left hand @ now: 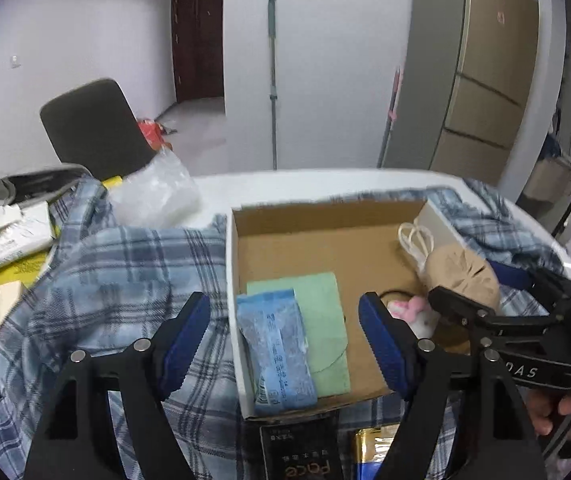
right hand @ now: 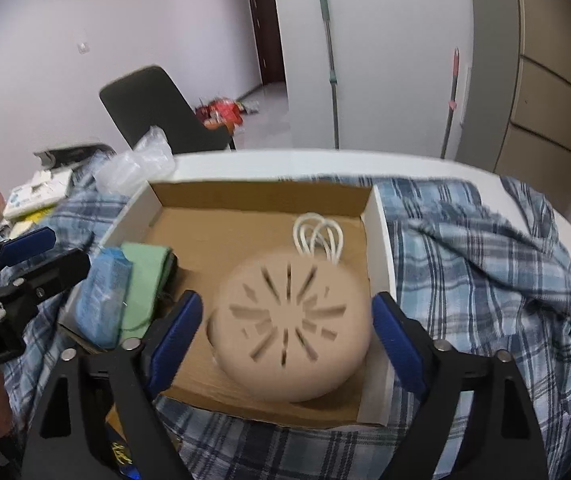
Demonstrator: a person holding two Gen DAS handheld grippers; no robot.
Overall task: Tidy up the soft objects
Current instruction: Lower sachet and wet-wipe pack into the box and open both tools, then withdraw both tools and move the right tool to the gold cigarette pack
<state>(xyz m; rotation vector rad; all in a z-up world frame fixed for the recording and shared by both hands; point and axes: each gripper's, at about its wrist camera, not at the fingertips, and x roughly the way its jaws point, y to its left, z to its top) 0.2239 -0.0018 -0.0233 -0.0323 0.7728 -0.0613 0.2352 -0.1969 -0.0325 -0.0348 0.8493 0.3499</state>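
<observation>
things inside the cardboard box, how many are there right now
5 visible: blue tissue pack and green cloth at the left, beige bun-shaped toy at the right, white cord loops behind it, pink plush beside it. More may be hidden beneath.

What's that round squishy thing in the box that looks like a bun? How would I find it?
Look for the open cardboard box sitting on the blue plaid shirt. Inside, at its right end, lies the tan bun-shaped toy, between the open fingers of the right tool. It is the only round, beige thing there, with dark lines spreading from its middle; the white cord loops just behind it.
</observation>
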